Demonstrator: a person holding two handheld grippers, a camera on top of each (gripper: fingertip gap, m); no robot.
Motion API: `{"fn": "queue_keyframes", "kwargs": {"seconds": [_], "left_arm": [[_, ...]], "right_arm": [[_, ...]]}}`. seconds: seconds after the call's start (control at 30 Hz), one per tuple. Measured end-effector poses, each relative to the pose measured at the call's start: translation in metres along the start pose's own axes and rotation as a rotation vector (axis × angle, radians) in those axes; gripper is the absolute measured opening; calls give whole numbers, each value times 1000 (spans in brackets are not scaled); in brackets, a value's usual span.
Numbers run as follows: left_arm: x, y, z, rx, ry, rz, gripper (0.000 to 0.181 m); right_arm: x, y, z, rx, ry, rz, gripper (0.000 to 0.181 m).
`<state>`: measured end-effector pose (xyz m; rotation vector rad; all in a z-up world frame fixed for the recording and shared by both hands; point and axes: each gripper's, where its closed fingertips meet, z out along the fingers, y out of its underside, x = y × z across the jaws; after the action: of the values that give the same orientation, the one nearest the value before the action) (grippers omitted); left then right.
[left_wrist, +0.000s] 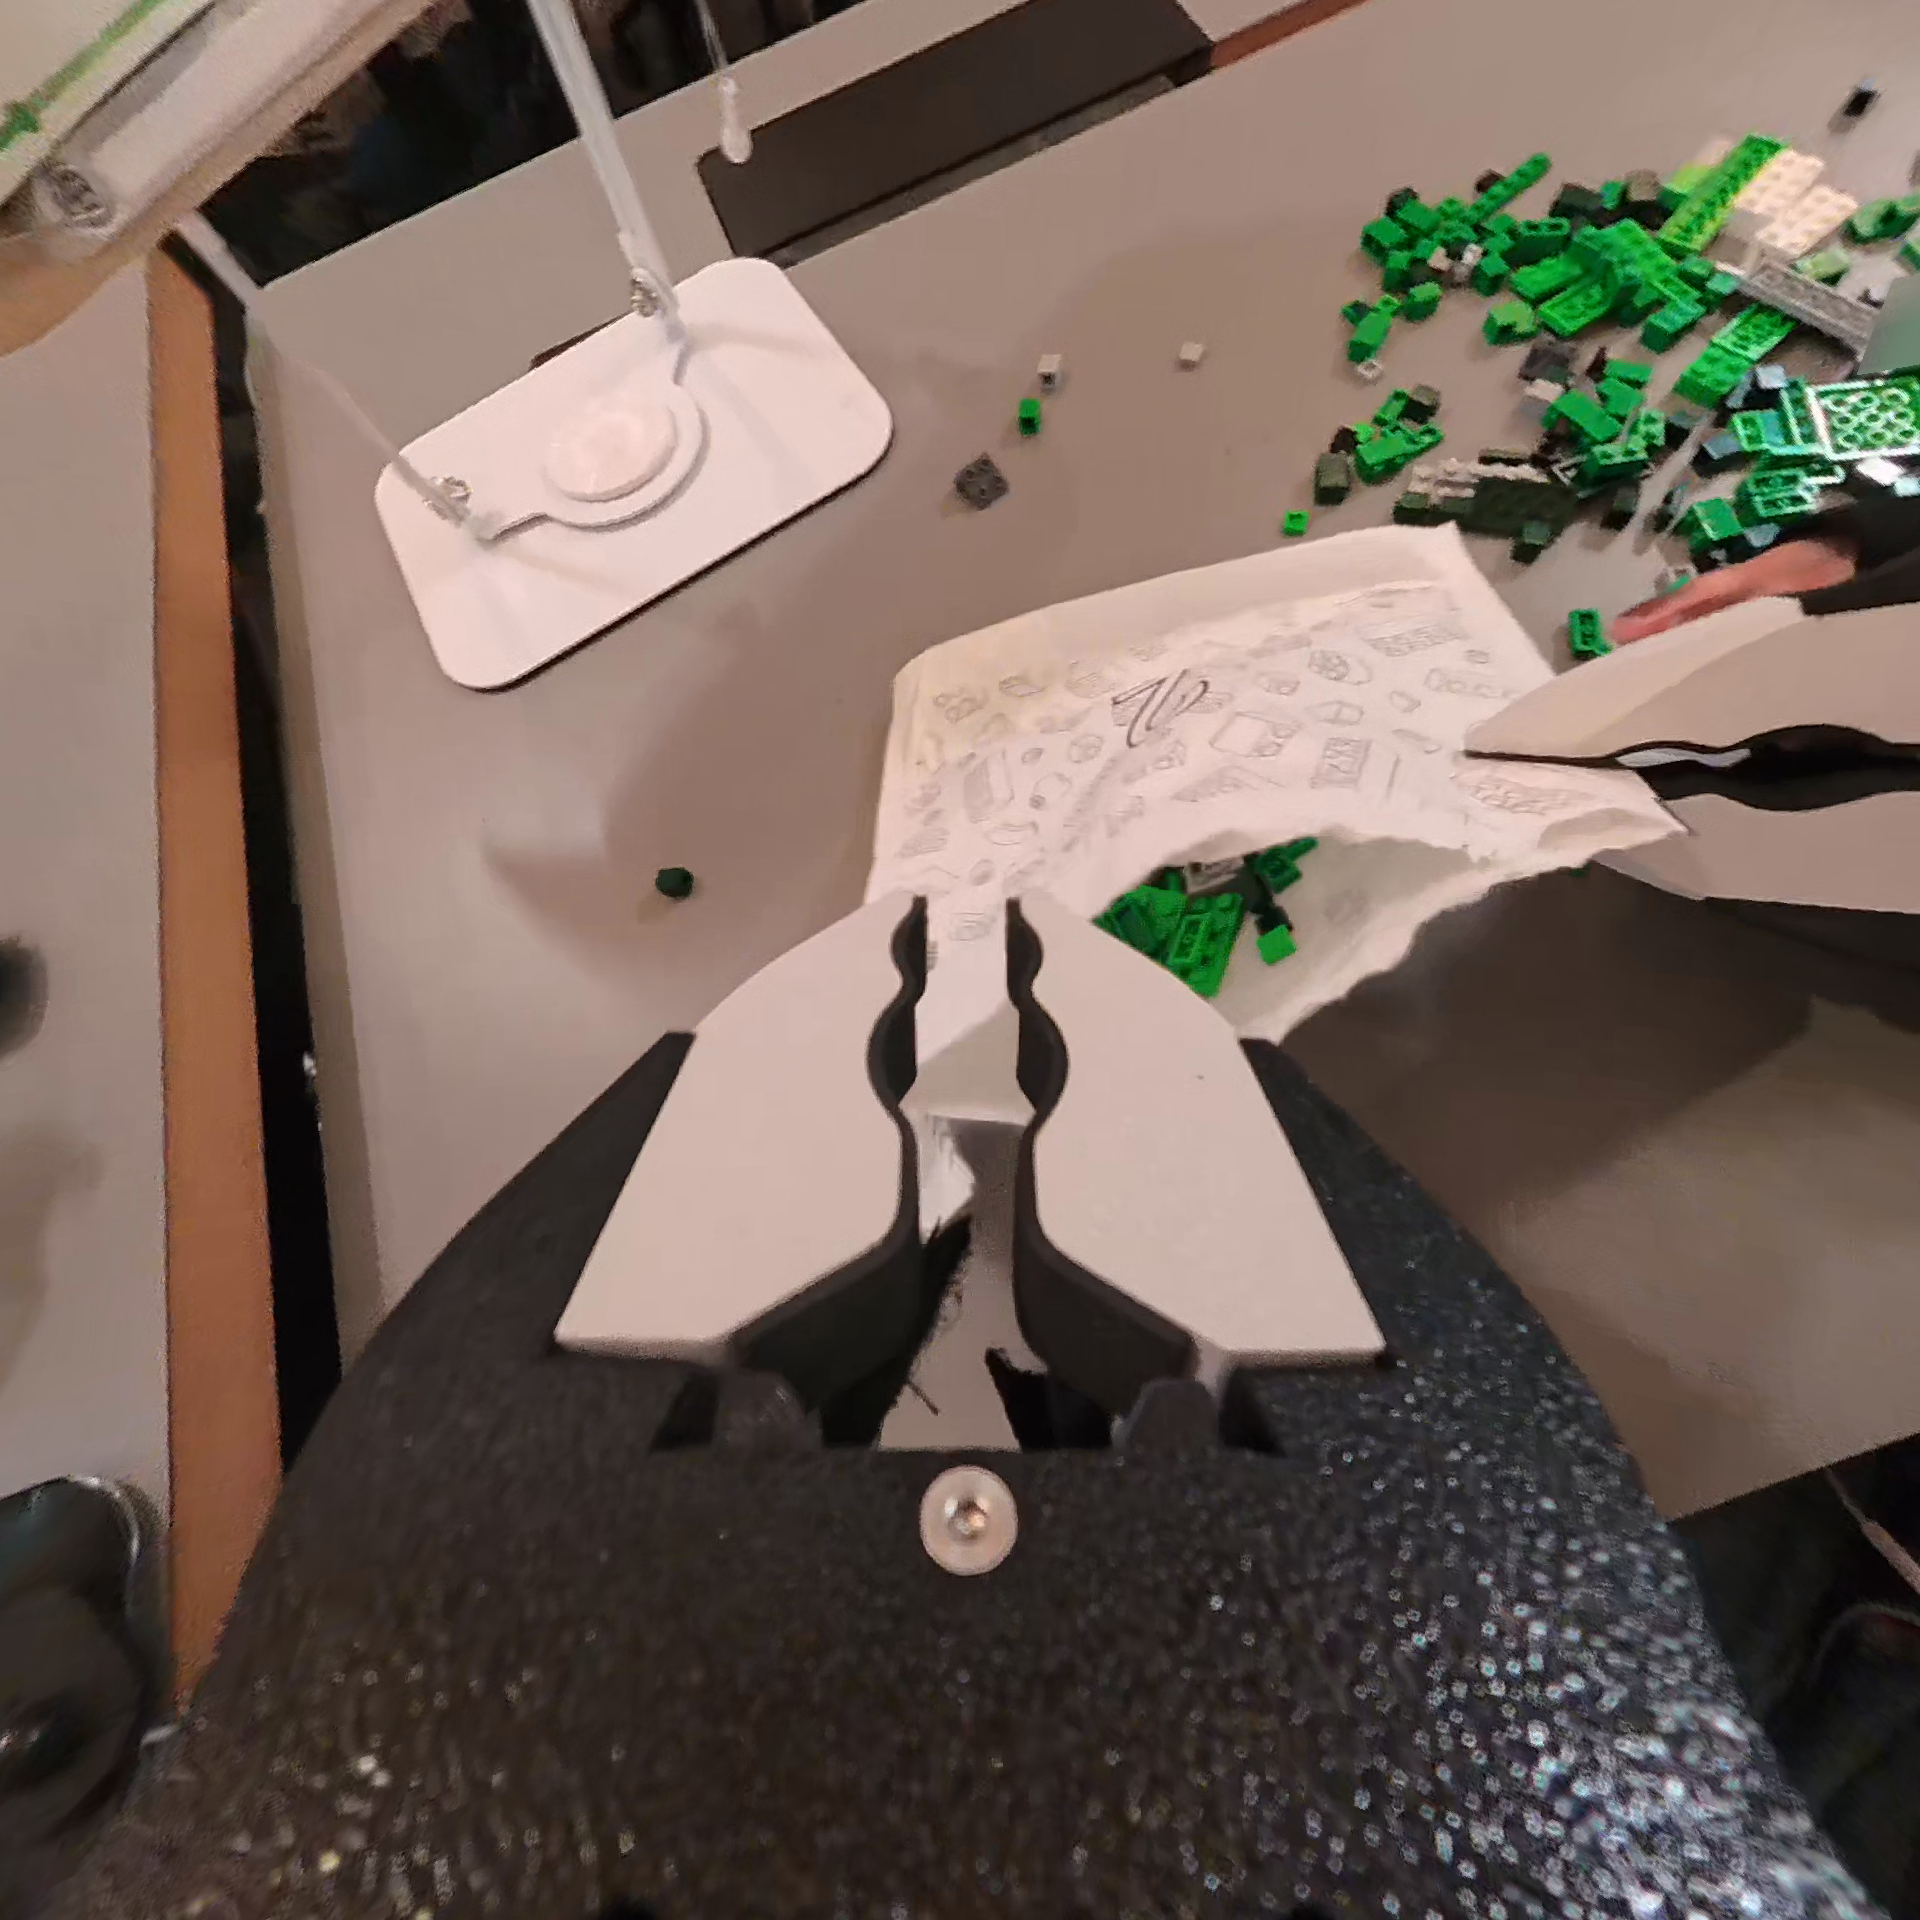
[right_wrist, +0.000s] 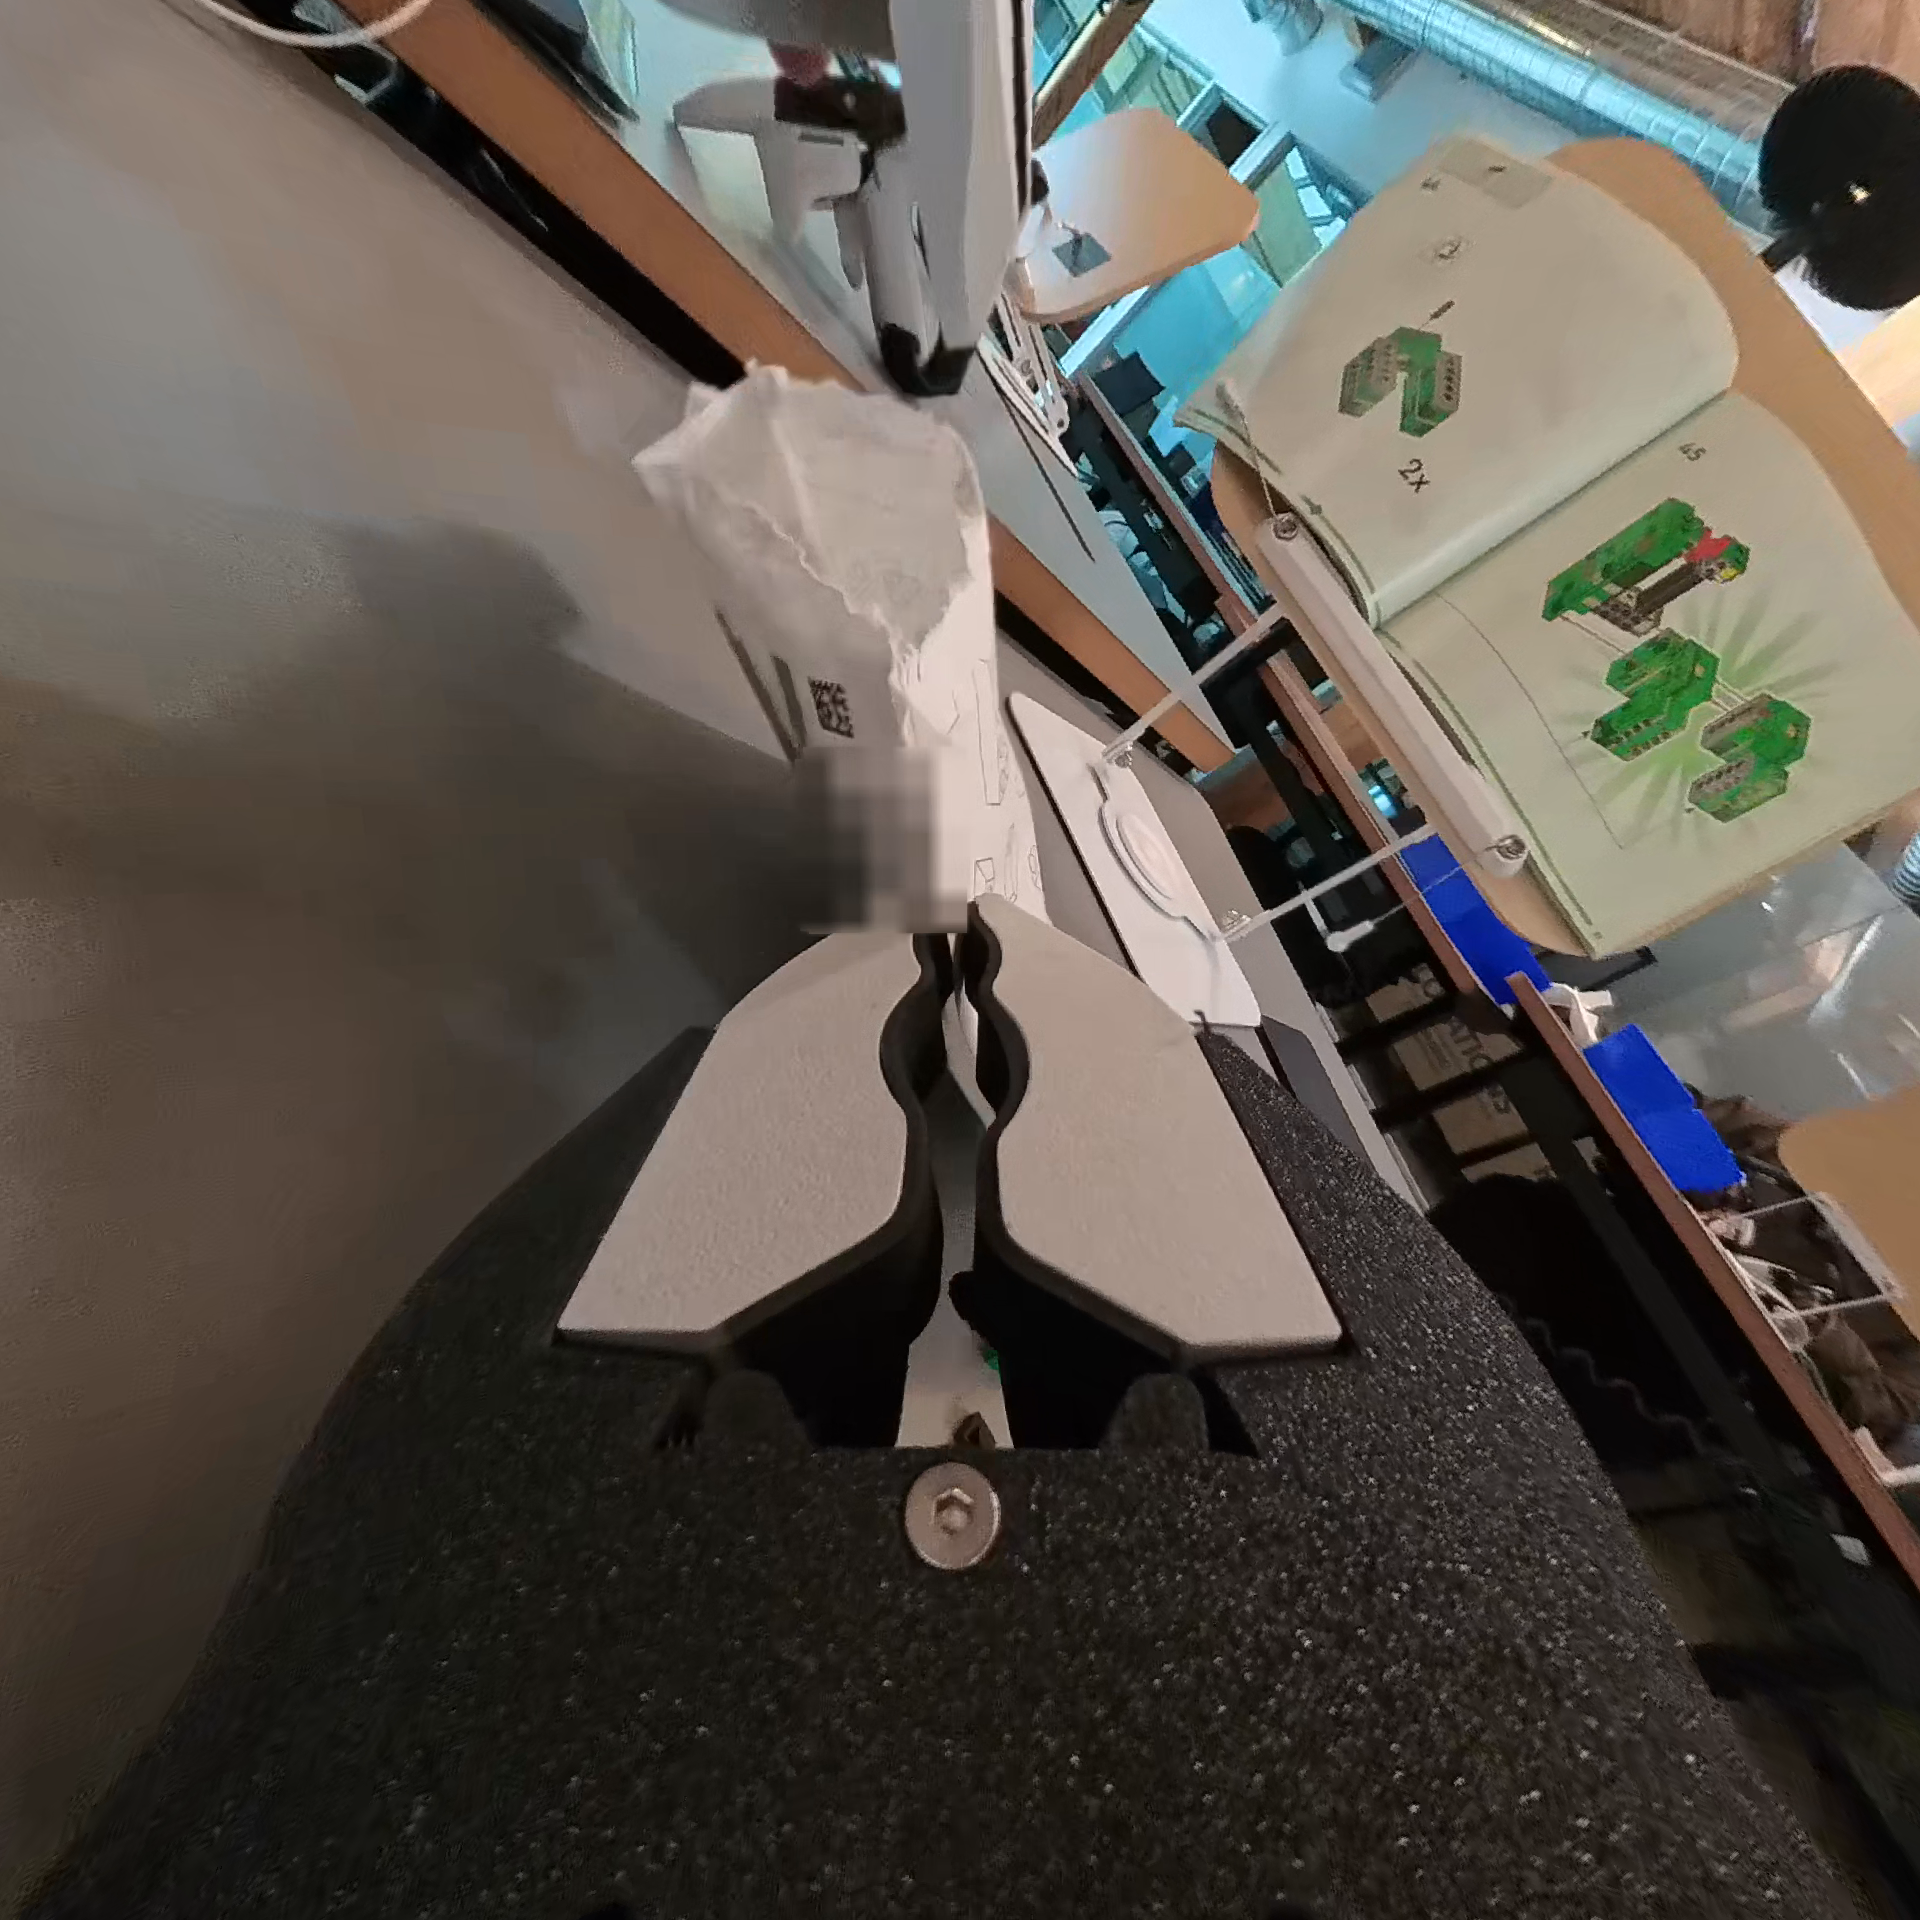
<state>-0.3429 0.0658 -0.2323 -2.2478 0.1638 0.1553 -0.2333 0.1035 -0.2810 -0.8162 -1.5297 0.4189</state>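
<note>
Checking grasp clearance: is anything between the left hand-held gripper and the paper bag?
Nothing visible. The left hand-held gripper is closed on one edge of the paper bag, with the paper between its fingers. The right hand-held gripper pinches the other edge. Green bricks lie inside the bag's torn mouth, beside the grip.

**Plenty out of sight around the paper bag**

The white paper bag (left_wrist: 1195, 748) swallows most of its green bricks (left_wrist: 1195, 925); only a few peek from the torn mouth. The right gripper (left_wrist: 1481, 750) runs off the frame's right edge, hand (left_wrist: 1714, 597) half cut away. In the right wrist view a mosaic patch covers part of the bag (right_wrist: 831, 540), and the open instruction booklet (right_wrist: 1621, 582) is clipped at the right edge.
</note>
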Motion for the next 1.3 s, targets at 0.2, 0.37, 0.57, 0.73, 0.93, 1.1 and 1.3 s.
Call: {"fn": "queue_keyframes", "kwargs": {"seconds": [0.2,0.37,0.57,0.73,0.93,1.1,1.3], "left_arm": [[-12,-6,-6,43,-65,-11,7],[-11,-8,-5,52,-68,4,4],[-8,-4,0,26,-50,15,2],[-4,0,6,2,-30,16,2],[-3,5,10,-26,-22,10,0],[-6,5,16,-14,-20,-9,2],[-39,-19,44,145,-198,53,34]], "right_arm": [[-4,2,1,-3,-22,11,0],[-15,5,4,-30,-66,-39,0],[-45,21,8,-142,-215,-159,1],[-58,29,6,-223,-300,-236,15],[-62,30,-17,-307,-478,-118,41],[-44,18,-40,-234,-569,150,46],[40,-2,-32,126,-136,398,44]]}}
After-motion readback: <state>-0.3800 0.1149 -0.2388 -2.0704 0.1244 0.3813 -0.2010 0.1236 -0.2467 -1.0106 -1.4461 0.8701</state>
